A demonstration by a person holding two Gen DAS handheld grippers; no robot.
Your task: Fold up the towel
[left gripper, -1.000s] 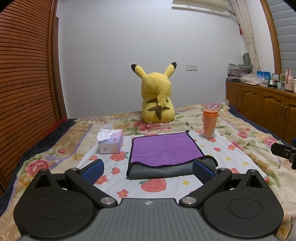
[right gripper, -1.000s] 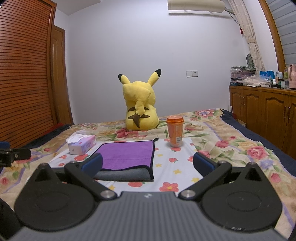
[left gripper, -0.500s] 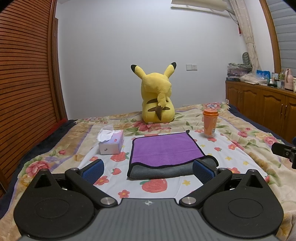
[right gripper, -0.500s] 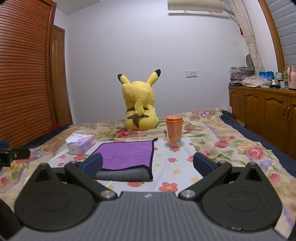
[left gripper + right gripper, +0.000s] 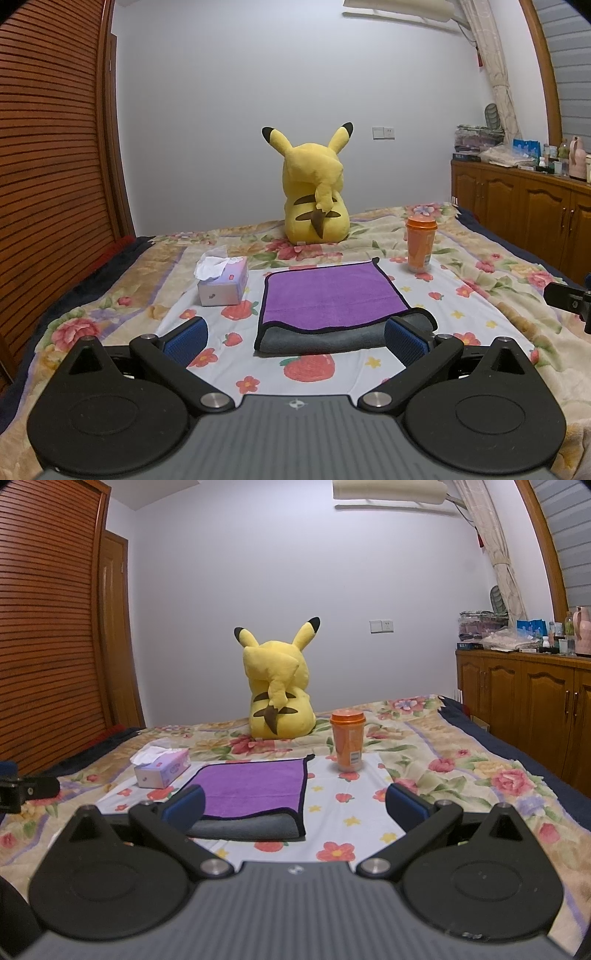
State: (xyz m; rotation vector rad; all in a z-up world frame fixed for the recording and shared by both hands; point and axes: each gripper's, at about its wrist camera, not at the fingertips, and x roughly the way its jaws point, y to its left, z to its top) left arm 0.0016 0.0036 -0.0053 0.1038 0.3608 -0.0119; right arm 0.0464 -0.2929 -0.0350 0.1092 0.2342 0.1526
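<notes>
A purple towel (image 5: 330, 295) with a grey underside and black trim lies folded on the flowered bedspread (image 5: 472, 295); it also shows in the right wrist view (image 5: 255, 788). My left gripper (image 5: 295, 334) is open and empty, held just short of the towel's near folded edge. My right gripper (image 5: 295, 805) is open and empty, in front of the towel's near right corner. Neither gripper touches the towel.
A tissue box (image 5: 221, 282) sits left of the towel. An orange cup (image 5: 420, 243) stands at its far right. A yellow plush toy (image 5: 314, 195) sits behind. Wooden cabinets (image 5: 524, 218) line the right, a slatted wardrobe (image 5: 48, 166) the left.
Both grippers have drawn back slightly from the towel and stayed open. The towel has not moved.
</notes>
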